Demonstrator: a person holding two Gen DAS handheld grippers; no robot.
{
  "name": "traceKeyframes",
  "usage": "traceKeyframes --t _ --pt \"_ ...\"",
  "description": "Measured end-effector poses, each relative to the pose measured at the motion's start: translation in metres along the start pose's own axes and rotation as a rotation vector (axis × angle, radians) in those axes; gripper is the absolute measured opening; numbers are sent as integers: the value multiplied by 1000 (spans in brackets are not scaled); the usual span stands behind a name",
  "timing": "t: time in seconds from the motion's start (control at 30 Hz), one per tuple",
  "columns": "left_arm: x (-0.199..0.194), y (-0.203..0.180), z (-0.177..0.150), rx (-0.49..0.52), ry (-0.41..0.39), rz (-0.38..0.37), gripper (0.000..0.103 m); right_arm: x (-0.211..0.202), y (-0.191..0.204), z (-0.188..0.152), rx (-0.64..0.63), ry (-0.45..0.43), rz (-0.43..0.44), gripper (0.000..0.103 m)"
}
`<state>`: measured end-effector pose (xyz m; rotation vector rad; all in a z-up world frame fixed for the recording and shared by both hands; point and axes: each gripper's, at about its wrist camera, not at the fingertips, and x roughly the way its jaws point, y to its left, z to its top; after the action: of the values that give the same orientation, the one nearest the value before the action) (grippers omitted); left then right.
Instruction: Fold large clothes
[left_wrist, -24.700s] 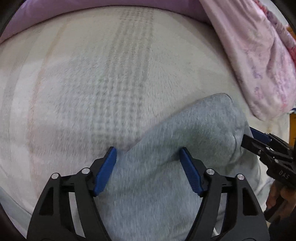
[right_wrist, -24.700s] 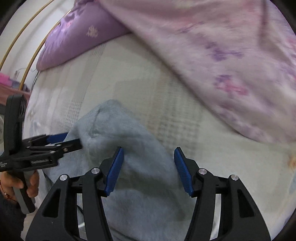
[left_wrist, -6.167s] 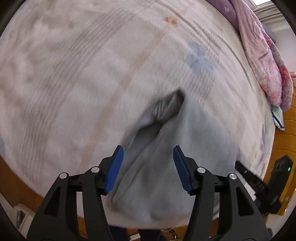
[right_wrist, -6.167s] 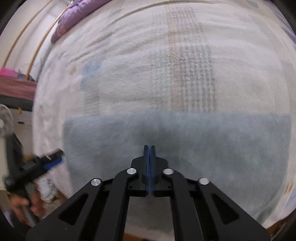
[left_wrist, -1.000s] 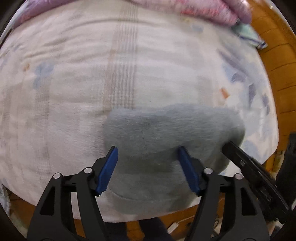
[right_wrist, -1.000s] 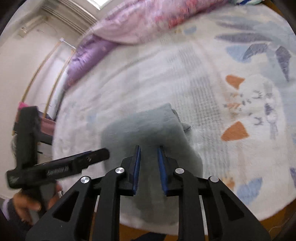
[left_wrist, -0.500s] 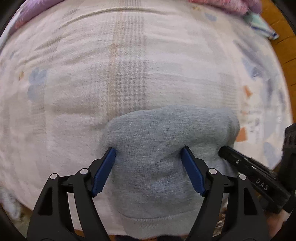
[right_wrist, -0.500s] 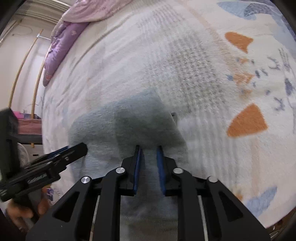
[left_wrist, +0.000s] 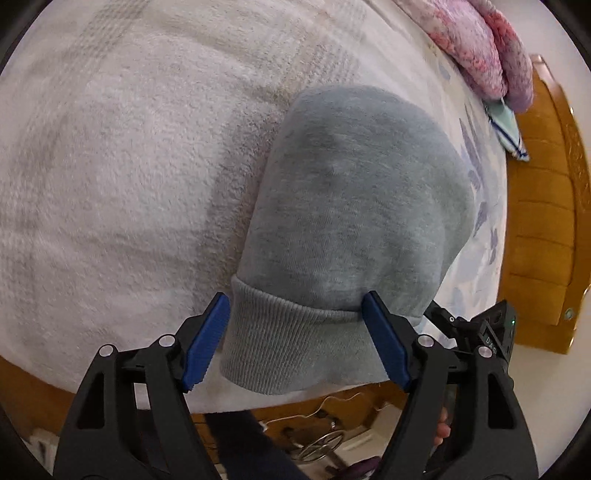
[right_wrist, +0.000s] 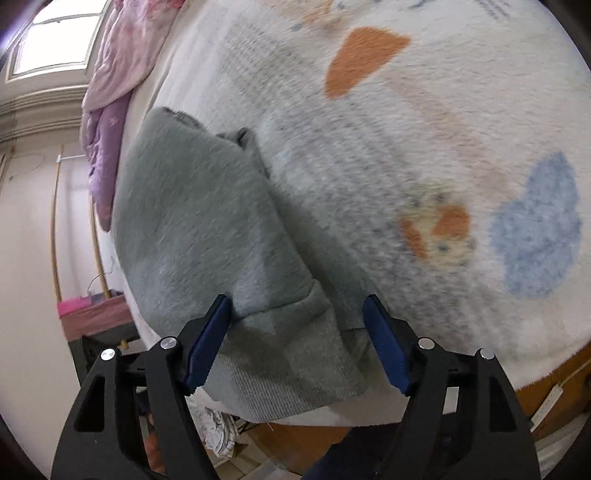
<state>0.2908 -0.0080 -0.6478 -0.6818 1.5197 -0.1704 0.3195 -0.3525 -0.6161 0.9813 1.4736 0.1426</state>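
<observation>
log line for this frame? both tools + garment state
left tool: open, empty | right tool: open, empty | grey sweatshirt: folded bundle on blanket, ribbed hem toward bed edge

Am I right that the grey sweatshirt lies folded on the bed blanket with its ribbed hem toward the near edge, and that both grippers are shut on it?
Not quite: both grippers, left gripper and right gripper, are open over the grey sweatshirt, as each wrist view shows. The rest holds.

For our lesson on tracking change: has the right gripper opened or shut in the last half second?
Yes. The right gripper has opened: its blue pads, near-touching before, now stand wide apart astride the grey sweatshirt's ribbed hem.
</observation>
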Motion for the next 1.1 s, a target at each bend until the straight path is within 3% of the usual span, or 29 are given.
traceKeyframes --t 0.1,0.2,0.33,0.47,0.6,0.93,1.03,1.1 --pt "7 1 -1 -5 0 -2 80 -7 -6 -8 28 4 -16 71" --pt "11 4 -3 -3 1 13 84 -4 -9 -20 63 3 -50 80" --pt "13 11 -7 -18 3 5 87 10 -27 -34 157 18 17 81" --pt "22 24 -6 -66 22 -42 89 22 -44 -40 231 0 144 83" --pt "35 34 -1 -114 42 -81 94 30 -44 -38 247 3 170 87" --pt "40 39 9 -138 81 -136 95 35 -26 -38 267 11 265 80" --pt "42 46 11 -148 100 -155 95 50 -41 -34 267 -6 281 78" --pt "42 44 12 -118 105 -149 95 55 -54 -35 319 -27 349 80"
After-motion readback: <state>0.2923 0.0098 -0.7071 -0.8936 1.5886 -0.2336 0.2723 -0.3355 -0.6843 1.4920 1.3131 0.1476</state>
